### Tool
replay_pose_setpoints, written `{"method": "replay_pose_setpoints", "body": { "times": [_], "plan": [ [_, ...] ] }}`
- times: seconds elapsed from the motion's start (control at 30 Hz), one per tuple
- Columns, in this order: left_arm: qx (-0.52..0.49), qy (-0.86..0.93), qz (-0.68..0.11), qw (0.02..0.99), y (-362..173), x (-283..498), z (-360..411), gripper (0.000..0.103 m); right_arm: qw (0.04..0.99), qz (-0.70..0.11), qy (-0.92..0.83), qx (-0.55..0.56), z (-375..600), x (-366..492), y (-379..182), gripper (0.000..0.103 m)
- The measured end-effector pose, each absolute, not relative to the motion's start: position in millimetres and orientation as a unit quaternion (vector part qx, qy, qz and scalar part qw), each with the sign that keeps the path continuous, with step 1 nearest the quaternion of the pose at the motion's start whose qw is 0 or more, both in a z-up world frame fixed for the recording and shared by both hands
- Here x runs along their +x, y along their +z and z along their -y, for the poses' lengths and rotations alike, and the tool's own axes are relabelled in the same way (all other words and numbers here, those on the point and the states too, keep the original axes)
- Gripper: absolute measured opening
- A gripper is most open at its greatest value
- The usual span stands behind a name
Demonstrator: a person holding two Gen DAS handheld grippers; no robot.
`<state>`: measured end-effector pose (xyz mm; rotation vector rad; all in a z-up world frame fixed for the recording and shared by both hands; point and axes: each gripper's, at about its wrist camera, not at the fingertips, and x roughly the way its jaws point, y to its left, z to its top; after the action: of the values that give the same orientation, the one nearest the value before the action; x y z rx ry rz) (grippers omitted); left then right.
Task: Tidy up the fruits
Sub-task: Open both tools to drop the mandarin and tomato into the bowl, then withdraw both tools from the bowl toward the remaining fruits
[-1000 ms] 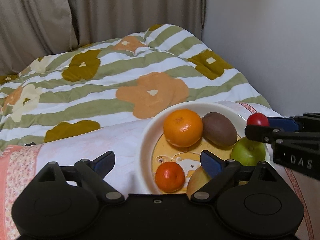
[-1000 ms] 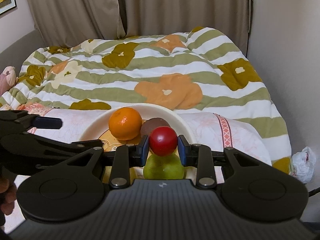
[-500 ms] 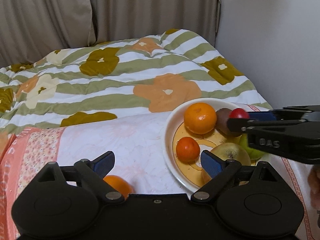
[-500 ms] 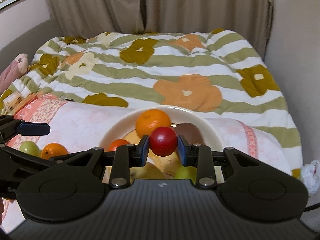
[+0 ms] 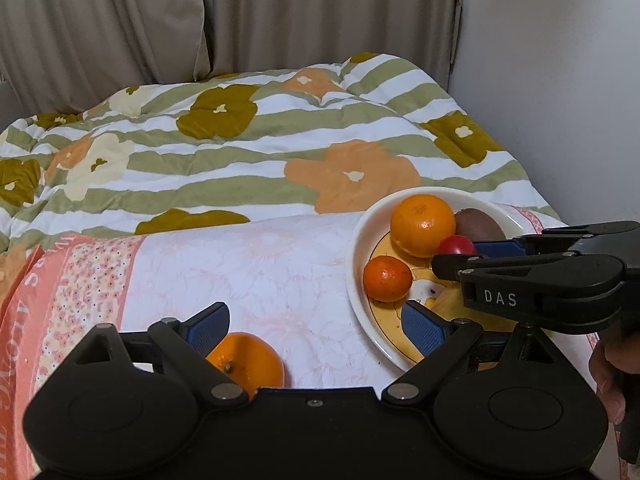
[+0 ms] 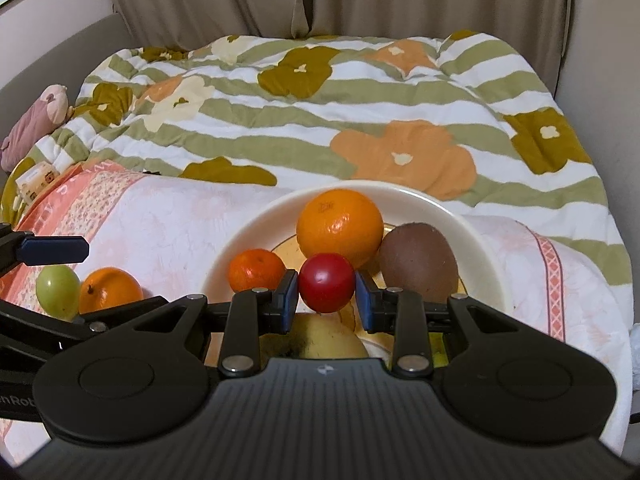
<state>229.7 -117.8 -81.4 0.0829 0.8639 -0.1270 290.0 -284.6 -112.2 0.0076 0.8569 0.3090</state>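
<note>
My right gripper (image 6: 326, 294) is shut on a small red fruit (image 6: 327, 288), held over the white bowl (image 6: 476, 240). In the bowl lie a big orange (image 6: 340, 227), a small mandarin (image 6: 256, 270), a brown kiwi (image 6: 418, 264) and a yellowish fruit (image 6: 320, 340) under the fingers. My left gripper (image 5: 316, 324) stands open over the pink cloth, left of the bowl (image 5: 360, 272), with a loose orange (image 5: 246, 362) beside its left finger. The right gripper (image 5: 472, 252) with the red fruit (image 5: 454, 246) shows at the right of the left wrist view.
On the pink cloth (image 6: 160, 216) left of the bowl lie a green fruit (image 6: 58, 290) and an orange (image 6: 110, 288). A striped flowered quilt (image 5: 256, 152) covers the bed behind, curtains and a wall beyond. A plush toy (image 6: 32, 124) sits at the far left.
Both grippers have shifted left across the bed. The red fruit, held by the right gripper, now sits over the middle of the bowl. A loose orange has come into view at my left fingers.
</note>
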Motion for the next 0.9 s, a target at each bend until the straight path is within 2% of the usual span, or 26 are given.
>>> {"method": "replay_pose_setpoints", "body": {
  "times": [0.03, 0.07, 0.2, 0.27, 0.33, 0.9],
  "plan": [
    [0.041, -0.061, -0.419, 0.905, -82, 229, 118, 0.095, 0.898, -0.414, 0.151, 0.004, 285, 290, -112, 0.049],
    [0.042, -0.06, -0.419, 0.905, -83, 228, 119, 0.095, 0.898, -0.413, 0.152, 0.002, 285, 290, -112, 0.06],
    [0.043, -0.059, -0.421, 0.904, -83, 226, 122, 0.095, 0.905, -0.4, 0.146, 0.002, 289, 286, -108, 0.076],
    [0.046, -0.059, -0.42, 0.904, -82, 223, 123, 0.095, 0.909, -0.395, 0.134, 0.006, 293, 282, -105, 0.095],
    [0.049, -0.059, -0.416, 0.906, -78, 221, 122, 0.095, 0.915, -0.385, 0.121, 0.012, 299, 276, -99, 0.101],
    [0.049, -0.04, -0.36, 0.931, -27, 168, 106, 0.095, 0.934, -0.348, 0.079, 0.011, 311, 210, -39, 0.103]
  ]
}}
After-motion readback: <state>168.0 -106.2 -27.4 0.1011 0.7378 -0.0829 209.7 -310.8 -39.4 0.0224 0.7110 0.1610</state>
